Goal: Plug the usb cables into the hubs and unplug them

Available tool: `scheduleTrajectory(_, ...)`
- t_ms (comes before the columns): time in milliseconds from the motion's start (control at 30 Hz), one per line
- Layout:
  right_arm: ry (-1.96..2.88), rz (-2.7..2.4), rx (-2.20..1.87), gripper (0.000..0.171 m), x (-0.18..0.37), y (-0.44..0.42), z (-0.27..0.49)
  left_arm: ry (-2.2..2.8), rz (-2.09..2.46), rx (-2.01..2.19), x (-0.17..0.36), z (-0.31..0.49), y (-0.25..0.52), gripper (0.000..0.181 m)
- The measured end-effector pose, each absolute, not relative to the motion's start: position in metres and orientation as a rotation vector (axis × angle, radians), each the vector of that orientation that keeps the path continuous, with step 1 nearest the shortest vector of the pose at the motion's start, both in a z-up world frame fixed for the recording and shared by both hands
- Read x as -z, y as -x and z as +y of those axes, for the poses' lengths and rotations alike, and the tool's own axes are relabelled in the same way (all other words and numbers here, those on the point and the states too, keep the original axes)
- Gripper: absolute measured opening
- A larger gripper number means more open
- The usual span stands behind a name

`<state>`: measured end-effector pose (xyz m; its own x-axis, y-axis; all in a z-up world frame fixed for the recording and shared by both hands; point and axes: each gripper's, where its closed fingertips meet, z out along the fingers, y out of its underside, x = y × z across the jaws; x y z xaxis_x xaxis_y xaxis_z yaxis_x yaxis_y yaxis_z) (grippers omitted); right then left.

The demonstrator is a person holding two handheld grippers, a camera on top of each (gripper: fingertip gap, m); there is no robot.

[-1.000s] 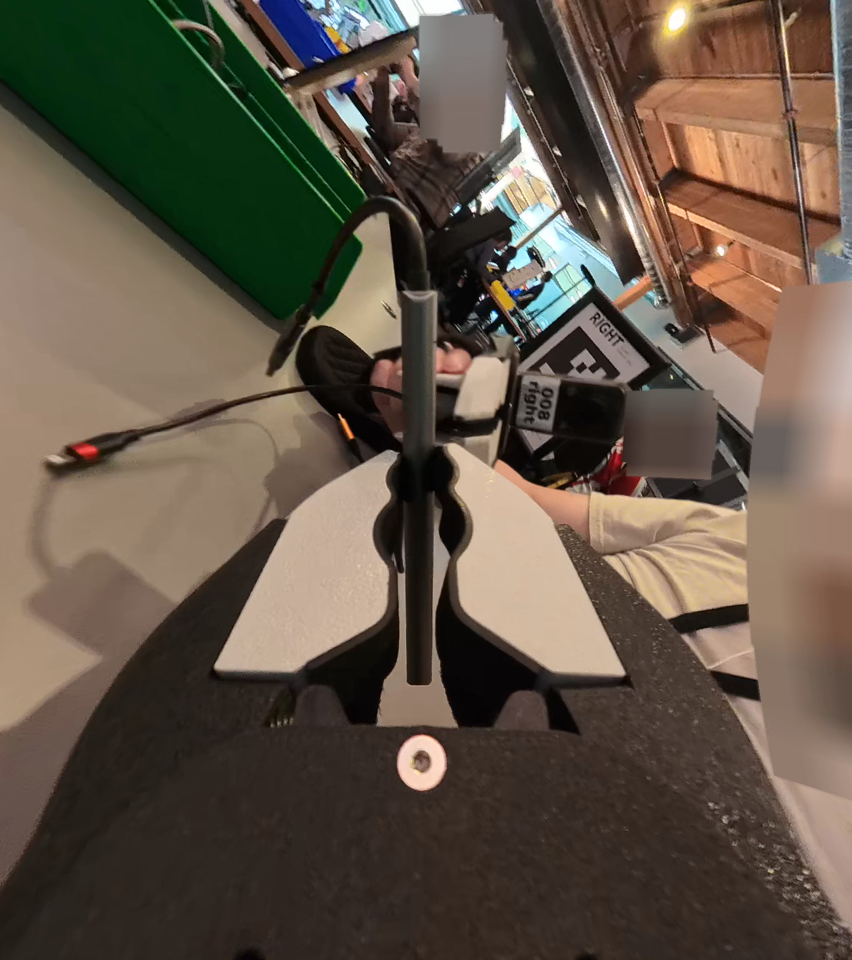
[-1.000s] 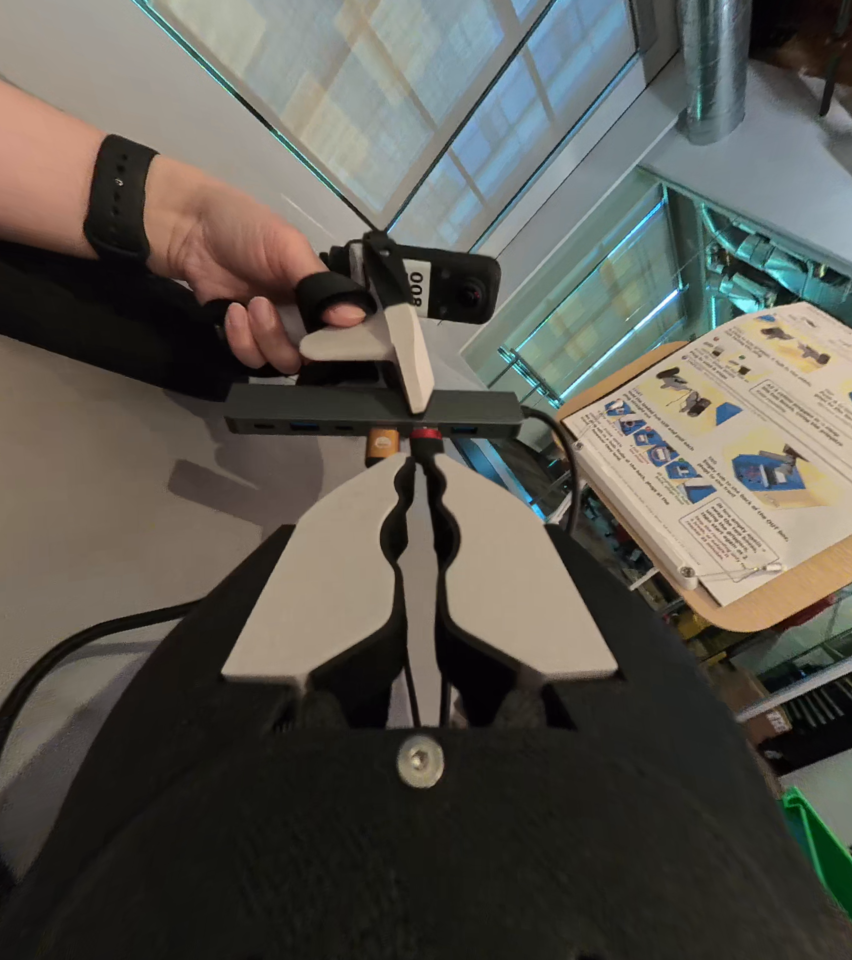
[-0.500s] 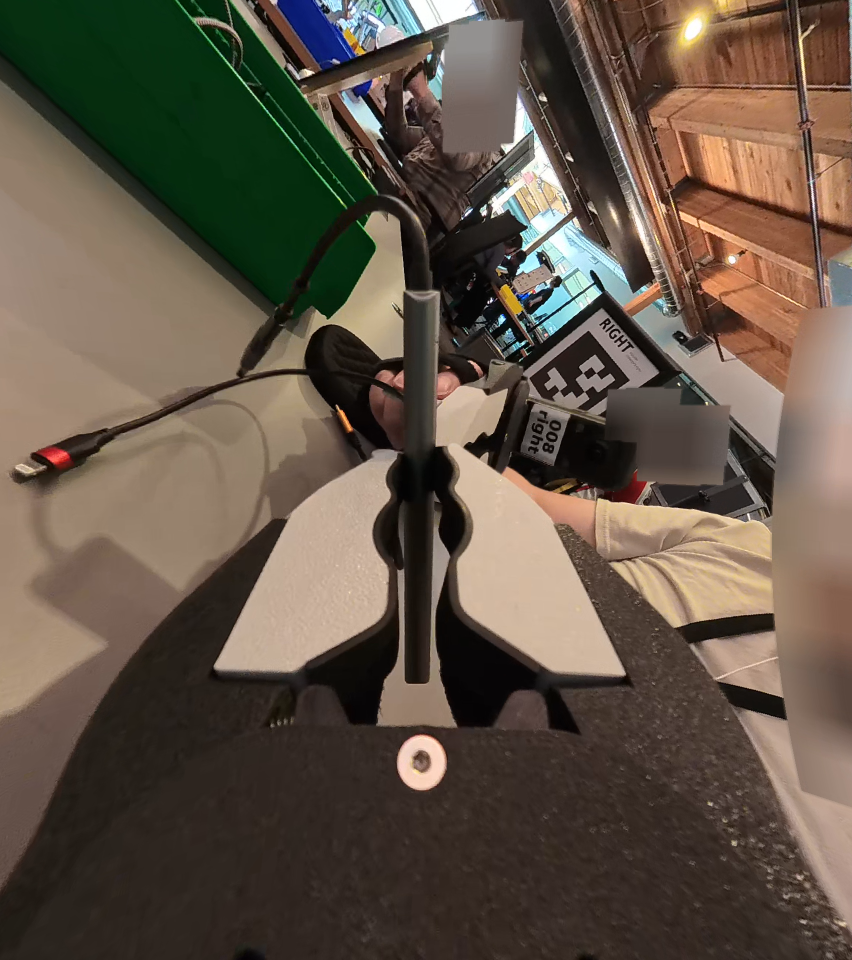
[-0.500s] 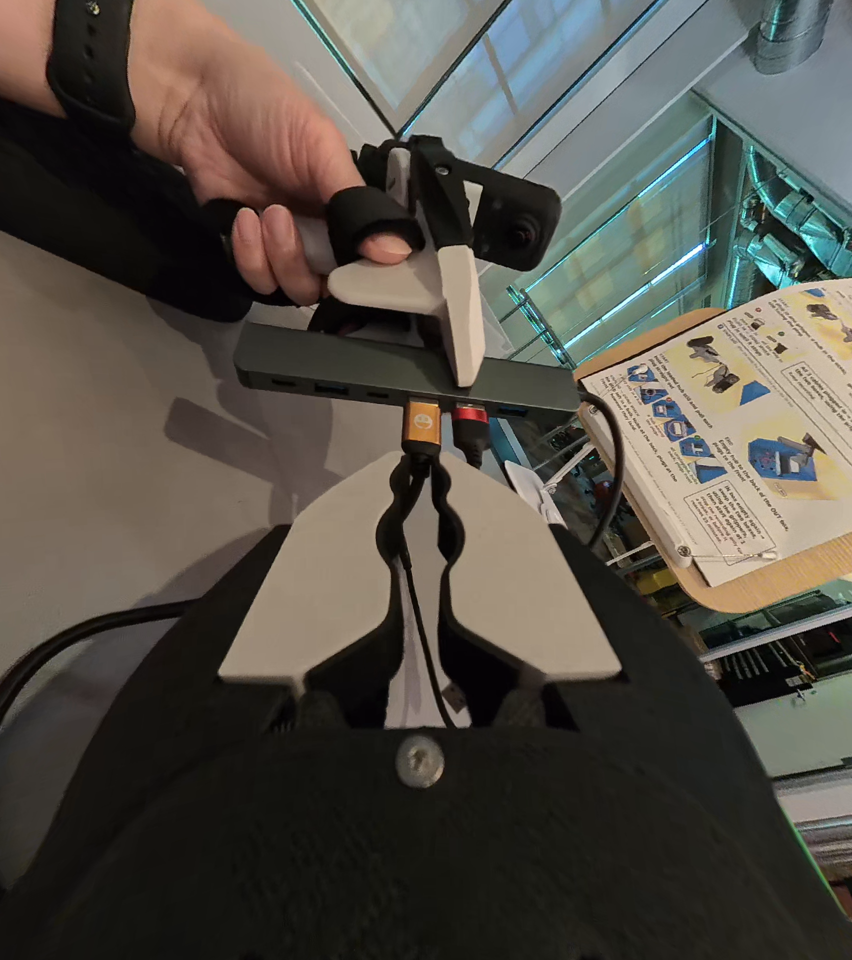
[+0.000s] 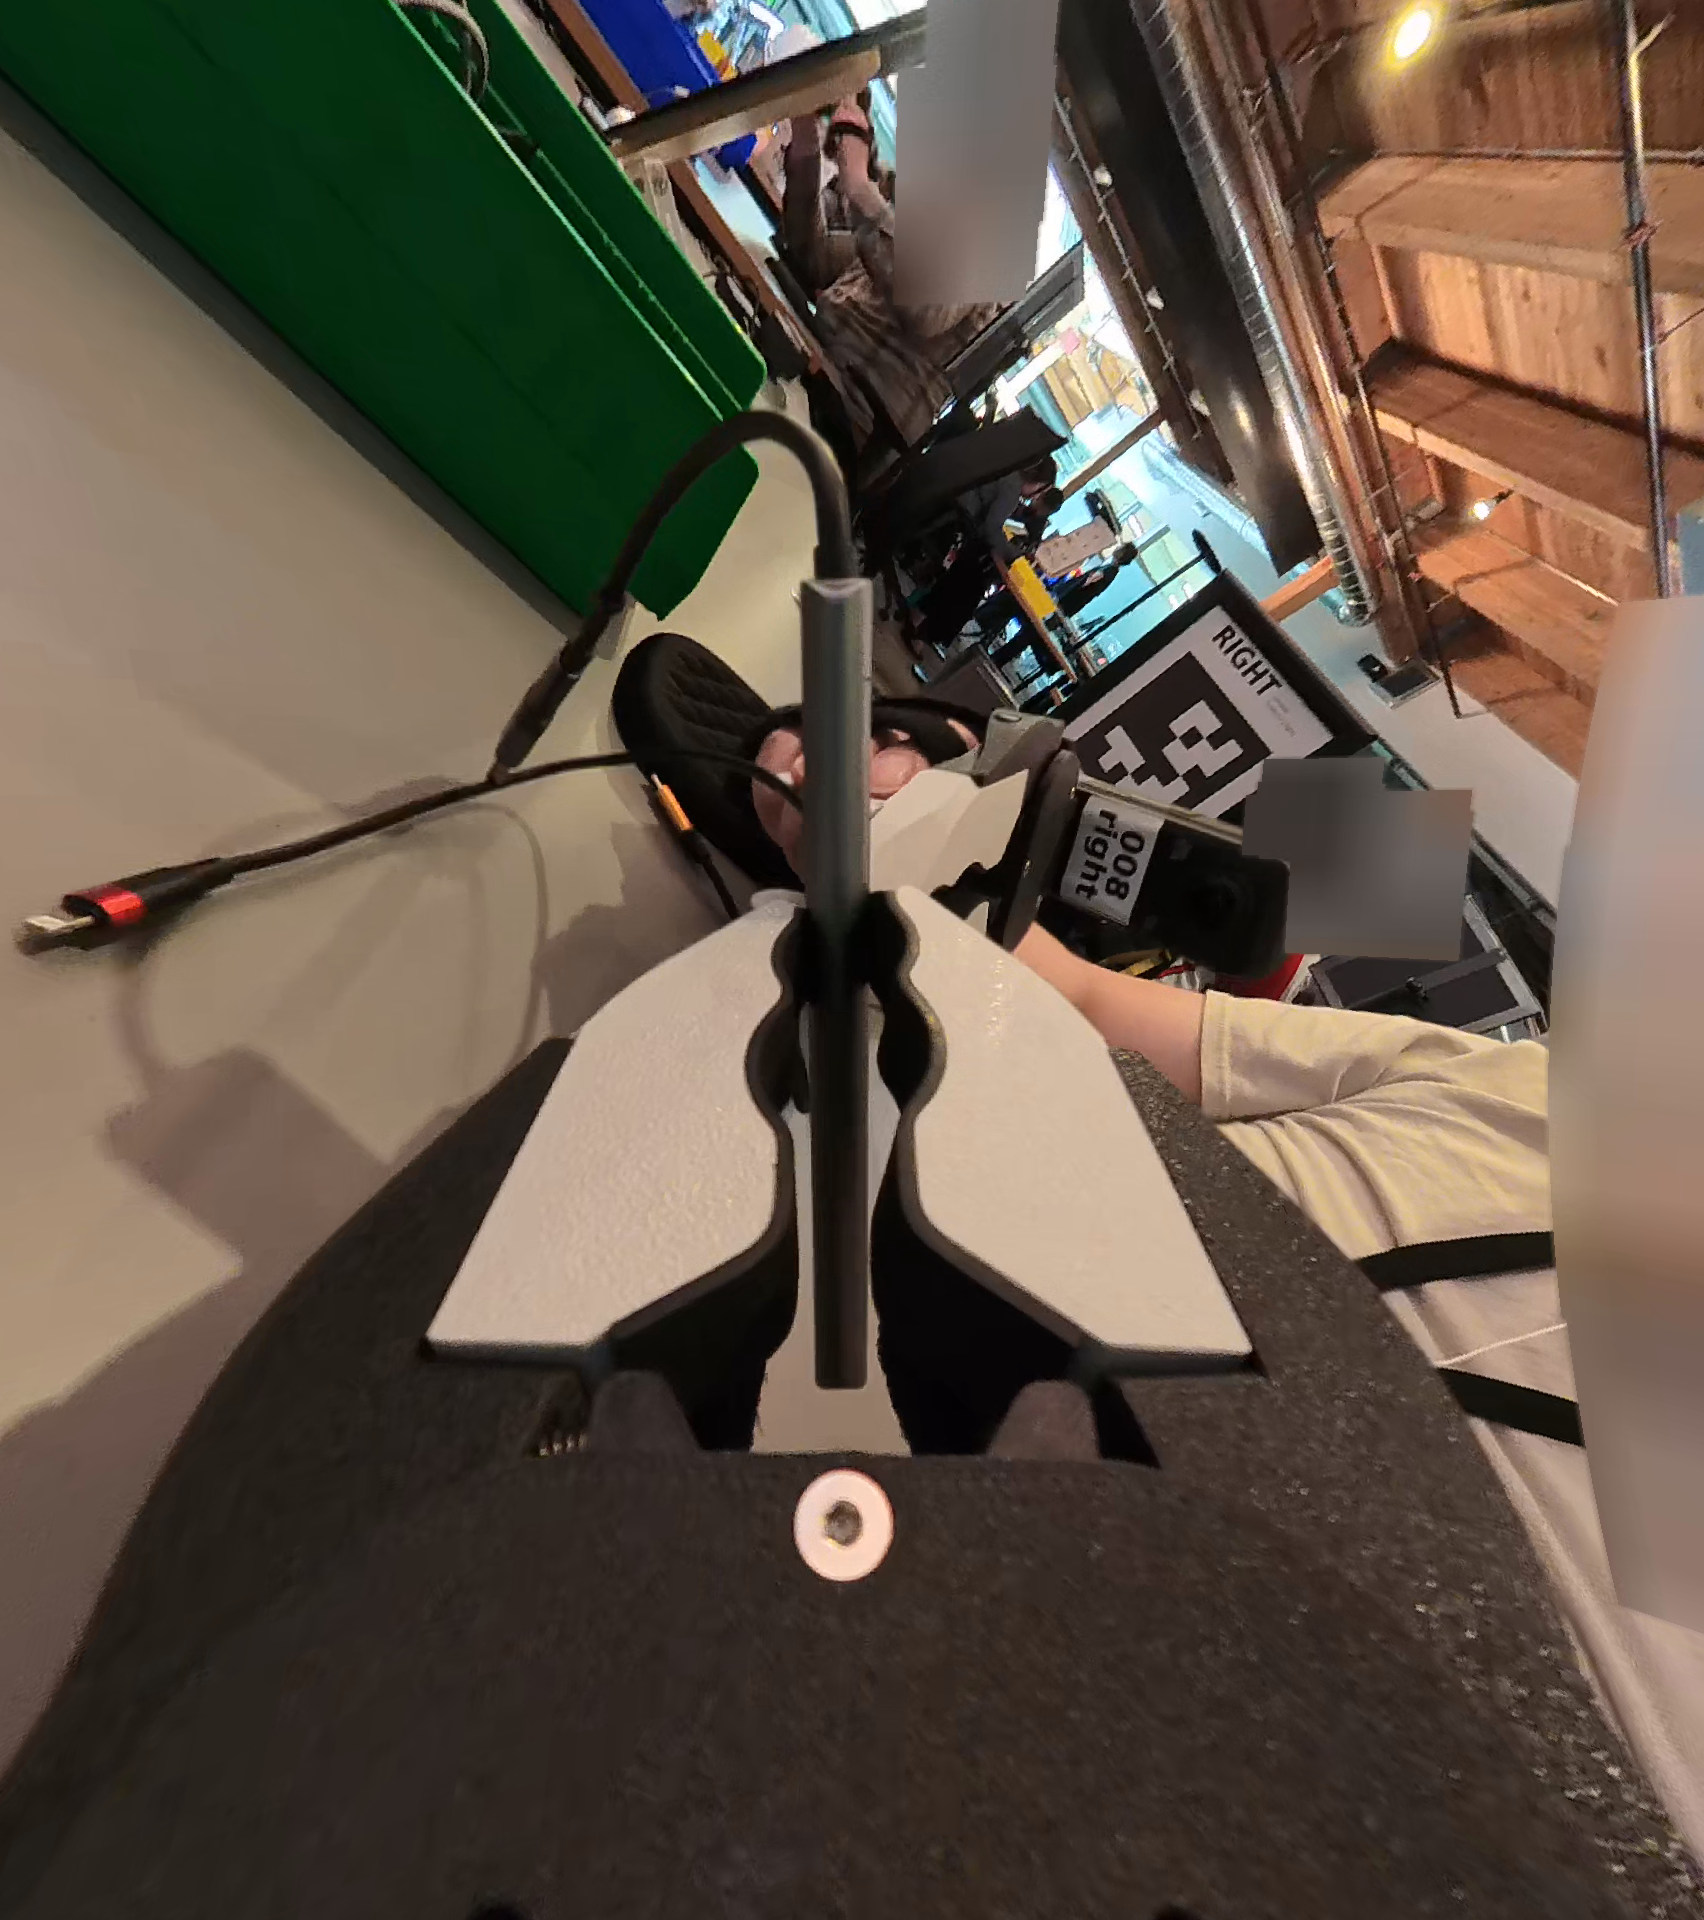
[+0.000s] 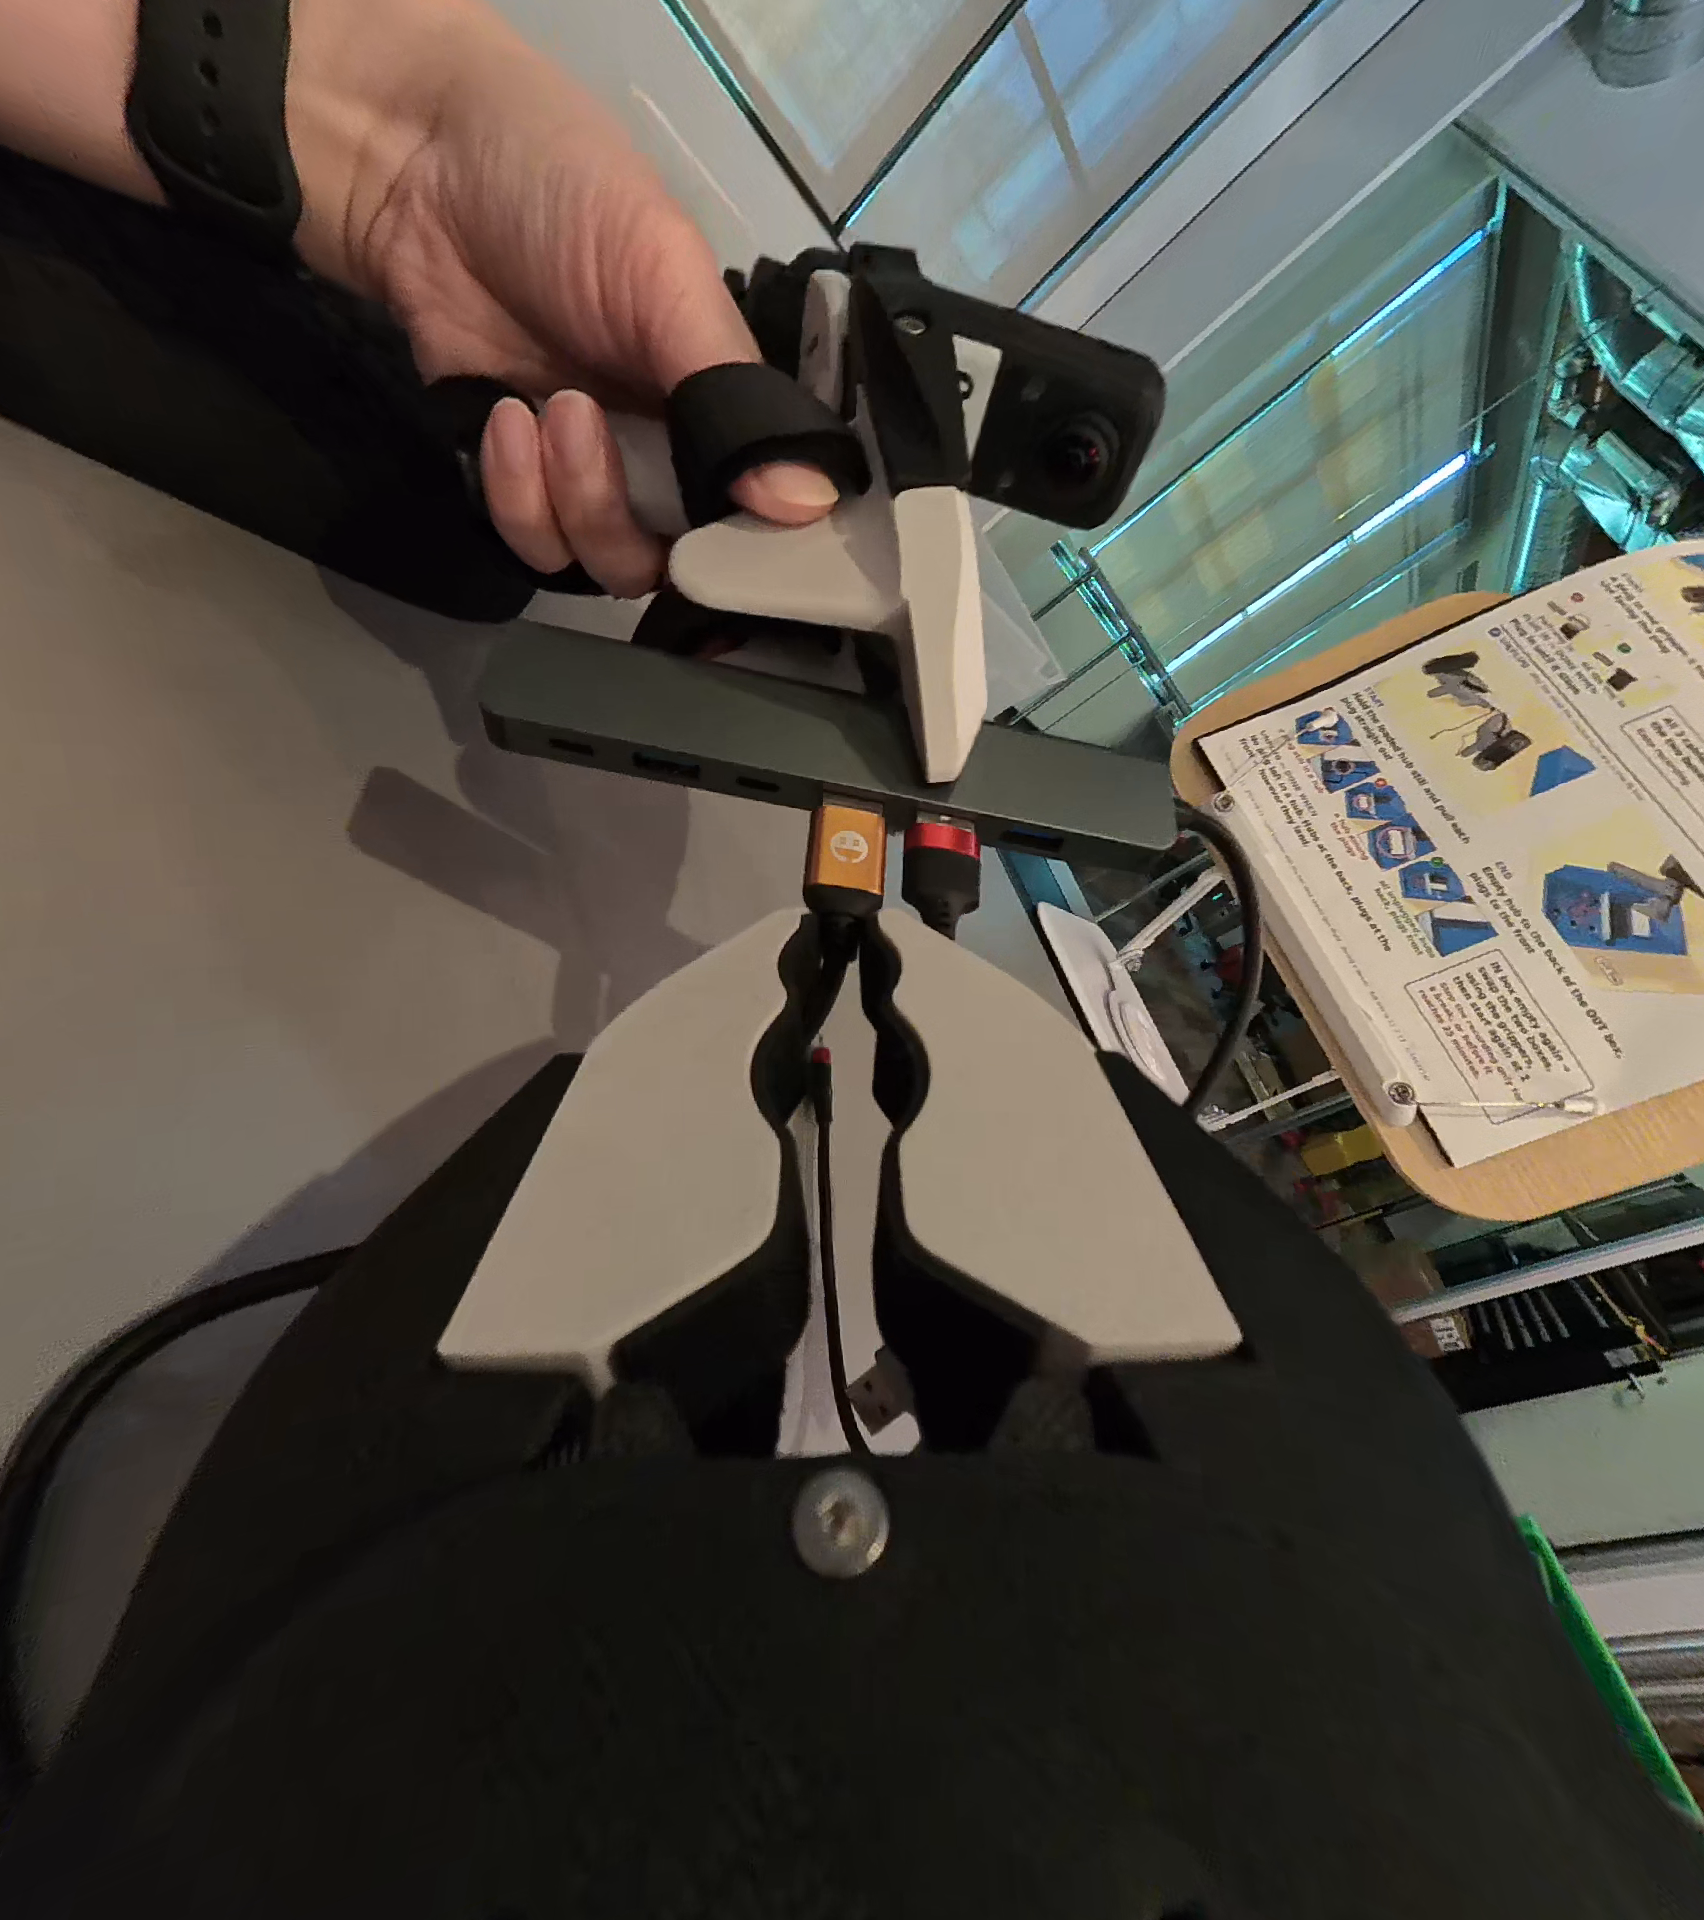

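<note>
Left wrist view: my left tool (image 5: 835, 925) is clamped on the hub (image 5: 835, 790), edge-on toward twelve o'clock — stiff, light, slick. Right wrist view: my right tool (image 6: 835, 935) pinches the orange cable (image 6: 832, 971) below its plug (image 6: 844, 854) — I'd grip that rigid shell, not the limp cord.

Table (image 5: 152, 644) — pale grey, matte. On it: black cable with a red-collared plug (image 5: 105, 909), lying loose; green bin (image 5: 391, 260) along the far edge.
</note>
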<state>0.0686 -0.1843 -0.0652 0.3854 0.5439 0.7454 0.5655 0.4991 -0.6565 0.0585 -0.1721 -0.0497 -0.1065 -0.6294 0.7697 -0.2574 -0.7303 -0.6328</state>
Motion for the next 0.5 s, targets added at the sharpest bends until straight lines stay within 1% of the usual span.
scheduleTrajectory(300,1.177,-1.222,-0.016,0.009,0.070,-0.063,-0.179,1.889,0.944,1.858,0.050,-0.162,-0.058,0.010)
scheduleTrajectory(400,1.081,-1.205,-0.116,0.011,0.056,-0.057,-0.192,1.875,0.942,1.873,0.045,-0.159,-0.051,0.010)
scheduleTrajectory(500,0.992,-1.103,-0.139,0.016,0.030,-0.072,-0.198,1.903,0.917,1.948,0.045,-0.161,-0.044,0.010)
